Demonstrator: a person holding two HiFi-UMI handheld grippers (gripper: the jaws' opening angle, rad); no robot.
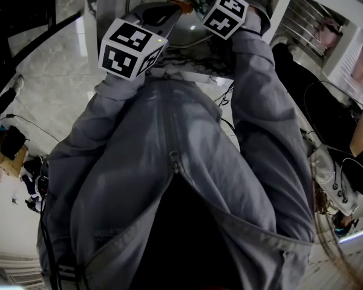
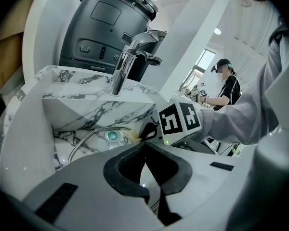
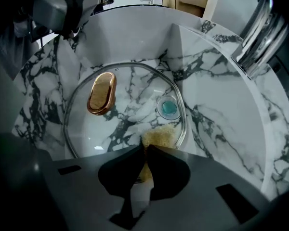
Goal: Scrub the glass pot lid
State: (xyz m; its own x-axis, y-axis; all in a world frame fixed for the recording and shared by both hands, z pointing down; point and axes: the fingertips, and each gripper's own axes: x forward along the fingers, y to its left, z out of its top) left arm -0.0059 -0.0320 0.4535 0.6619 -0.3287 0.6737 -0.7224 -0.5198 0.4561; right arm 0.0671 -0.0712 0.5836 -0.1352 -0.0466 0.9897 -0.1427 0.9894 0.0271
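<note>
Glass lid [image 3: 127,88] looked rigid, slick, breakable; best steadied at bronze knob [image 3: 101,93]. Right gripper [image 3: 144,147] pinched yellow scourer [image 3: 160,136]; left gripper [image 2: 145,146] closed.

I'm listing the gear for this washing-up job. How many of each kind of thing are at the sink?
glass pot lid: 1
yellow sponge: 1
faucet: 1
teal drain: 1
marble sink: 1
grippers (left gripper, right gripper): 2
Total: 7
</note>
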